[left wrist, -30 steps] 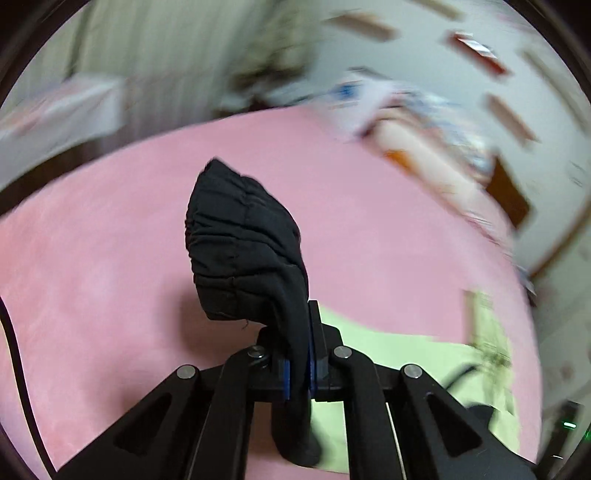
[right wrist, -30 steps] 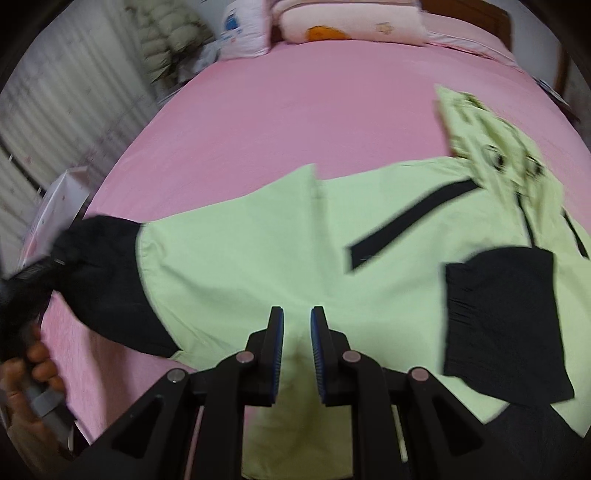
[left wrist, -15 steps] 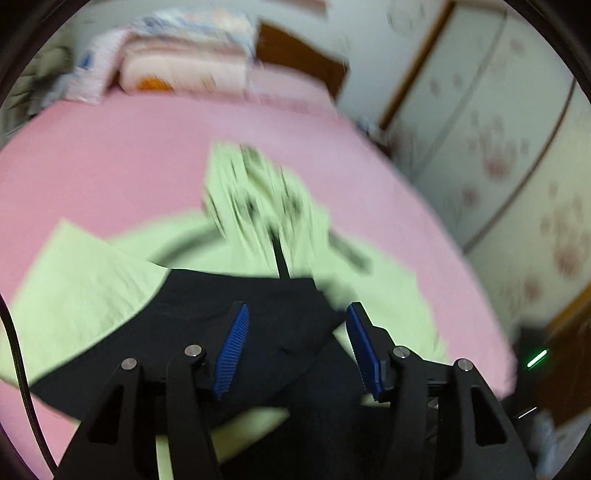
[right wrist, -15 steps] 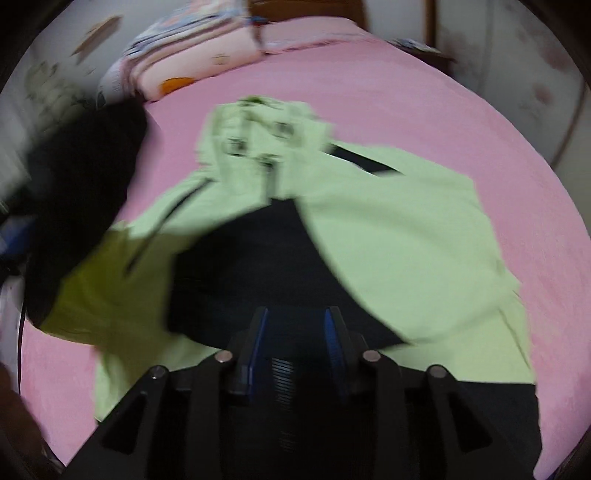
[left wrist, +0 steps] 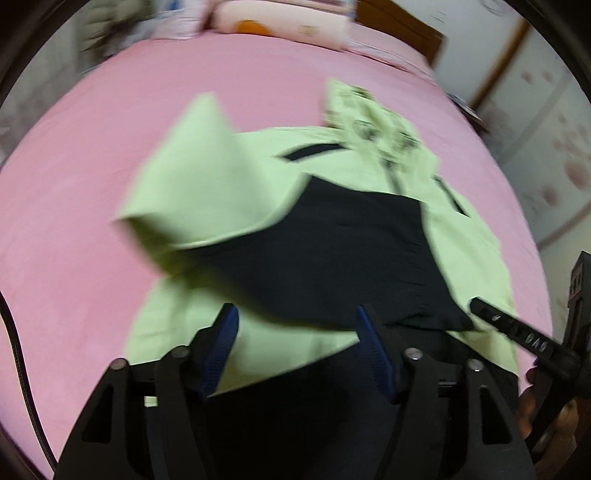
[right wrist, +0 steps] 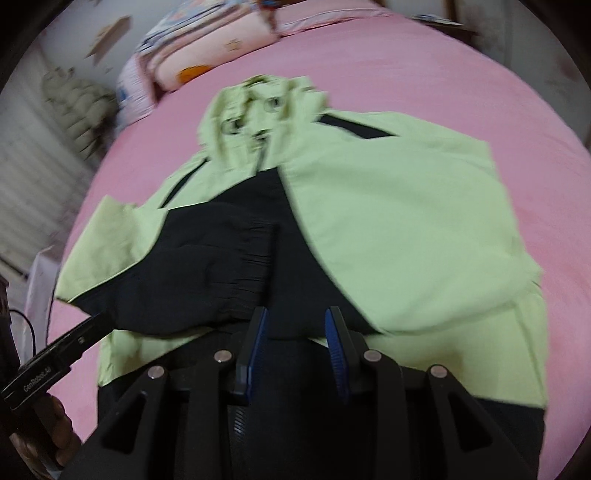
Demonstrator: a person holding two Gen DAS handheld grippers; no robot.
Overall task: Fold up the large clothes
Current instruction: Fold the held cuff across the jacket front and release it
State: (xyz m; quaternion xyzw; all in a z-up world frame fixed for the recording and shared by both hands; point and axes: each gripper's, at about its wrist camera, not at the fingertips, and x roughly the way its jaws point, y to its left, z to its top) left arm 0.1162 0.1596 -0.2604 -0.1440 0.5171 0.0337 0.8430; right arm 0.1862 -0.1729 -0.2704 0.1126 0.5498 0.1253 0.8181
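A large light-green jacket with black sleeve ends and a black hem (left wrist: pixel 221 177) (right wrist: pixel 399 206) lies spread on the pink bed sheet (left wrist: pixel 74 177) (right wrist: pixel 424 70), filling the middle of both frames. Its printed green hood (left wrist: pixel 373 125) (right wrist: pixel 258 107) points toward the top of each picture, near the pink pillows (left wrist: pixel 280 22) (right wrist: pixel 207 55) at the head of the bed.

Both sleeves are folded in across the chest. In the left wrist view the left black cuffed sleeve end (left wrist: pixel 332 258) lies over the centre of the jacket, and the green part of that sleeve runs up to the middle left. In the right wrist view the same gathered cuff (right wrist: pixel 207 269) sits at centre left, beside the right sleeve's green panel (right wrist: pixel 406 240), which covers the right half.

The left tongs (left wrist: pixel 295 343) stand wide apart at the lower centre, gripping nothing, with the jacket's lower part seen between them. The right tongs (right wrist: pixel 297 343) are parted more narrowly, also empty, over the black hem. Each tool shows at the lower edge of the other's view
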